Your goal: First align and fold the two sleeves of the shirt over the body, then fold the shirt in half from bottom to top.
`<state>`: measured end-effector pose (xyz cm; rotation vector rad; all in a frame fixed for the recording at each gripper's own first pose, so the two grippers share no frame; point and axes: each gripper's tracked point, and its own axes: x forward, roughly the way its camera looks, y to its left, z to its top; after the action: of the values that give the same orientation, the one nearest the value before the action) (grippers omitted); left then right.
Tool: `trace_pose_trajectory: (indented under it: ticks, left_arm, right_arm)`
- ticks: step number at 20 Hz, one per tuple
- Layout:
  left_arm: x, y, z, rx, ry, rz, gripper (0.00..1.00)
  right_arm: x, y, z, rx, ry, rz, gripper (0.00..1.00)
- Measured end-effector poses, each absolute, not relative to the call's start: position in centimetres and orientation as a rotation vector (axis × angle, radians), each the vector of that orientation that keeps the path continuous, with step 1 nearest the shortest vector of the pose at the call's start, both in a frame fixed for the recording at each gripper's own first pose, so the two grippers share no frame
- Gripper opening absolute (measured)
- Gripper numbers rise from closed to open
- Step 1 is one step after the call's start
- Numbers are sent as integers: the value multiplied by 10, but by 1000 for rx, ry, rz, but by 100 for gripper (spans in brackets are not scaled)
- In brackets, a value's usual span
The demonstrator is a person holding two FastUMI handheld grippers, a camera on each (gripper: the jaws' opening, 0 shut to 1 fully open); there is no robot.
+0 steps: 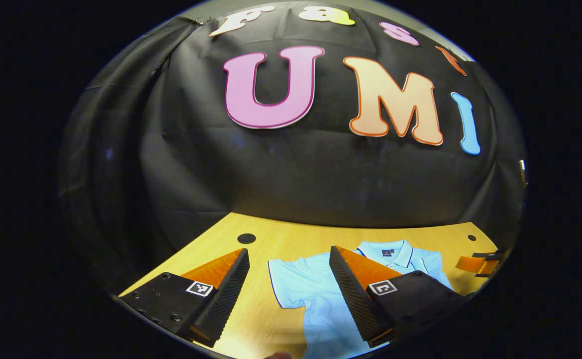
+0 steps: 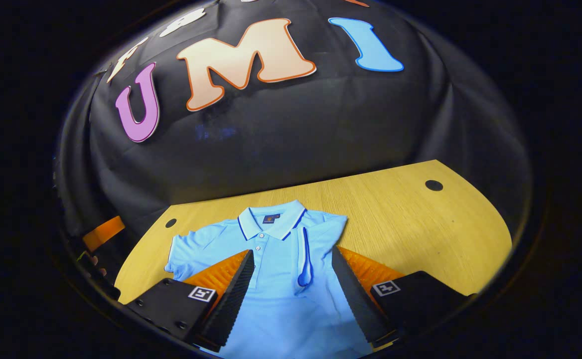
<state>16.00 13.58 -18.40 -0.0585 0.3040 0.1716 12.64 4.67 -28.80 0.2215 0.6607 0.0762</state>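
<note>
A light blue polo shirt (image 2: 276, 289) lies flat, collar (image 2: 270, 223) away from me, on the wooden table (image 2: 400, 214). In the right gripper view one sleeve (image 2: 321, 234) is folded over the body, its dark-trimmed cuff (image 2: 304, 267) pointing down the chest. The other sleeve (image 2: 186, 252) still lies spread out sideways. My right gripper (image 2: 292, 253) hovers open over the chest with nothing between its fingers. In the left gripper view my left gripper (image 1: 288, 254) stands open just above the spread sleeve (image 1: 288, 286), with the collar (image 1: 385, 251) off to the right.
The table (image 1: 291, 239) has round dark holes (image 1: 246, 238) (image 2: 434, 185) near its back corners. The black cloth wall rises right behind it. The right gripper (image 1: 480, 263) shows at the right edge of the left gripper view, and the left gripper (image 2: 101, 232) at the left edge of the right gripper view.
</note>
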Motion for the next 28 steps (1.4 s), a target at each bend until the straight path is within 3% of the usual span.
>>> trace_pose_trajectory:
  ticks: [8, 10, 11, 14, 18, 19, 20, 21, 25, 28]
  left_arm:
    - [200, 151, -281, -95, 521, 216, 97]
    - [203, 154, -305, -108, 587, 237, 96]
    - [203, 156, -313, -117, 617, 244, 97]
    - [204, 155, -336, -136, 684, 246, 97]
    - [199, 158, -353, -114, 740, 258, 97]
    - [201, 158, -354, -110, 736, 261, 97]
    - [202, 155, -352, -111, 735, 256, 96]
    - [205, 152, -354, -121, 731, 238, 92]
    - [214, 133, -344, -179, 689, 207, 3]
    - [213, 124, -343, -202, 700, 204, 0]
  right_arm:
    - [84, 25, -279, 147, 673, 67, 94]
    - [79, 21, -278, 125, 680, 69, 98]
    - [76, 18, -279, 117, 684, 67, 94]
    - [71, 13, -277, 112, 689, 59, 98]
    - [69, 6, -275, 112, 686, 50, 94]
    - [67, 6, -275, 109, 685, 50, 98]
    - [66, 4, -274, 108, 684, 49, 94]
    - [64, 4, -275, 111, 686, 50, 94]
    - [56, -8, -278, 123, 692, 44, 98]
    - [50, -17, -272, 123, 681, 32, 98]
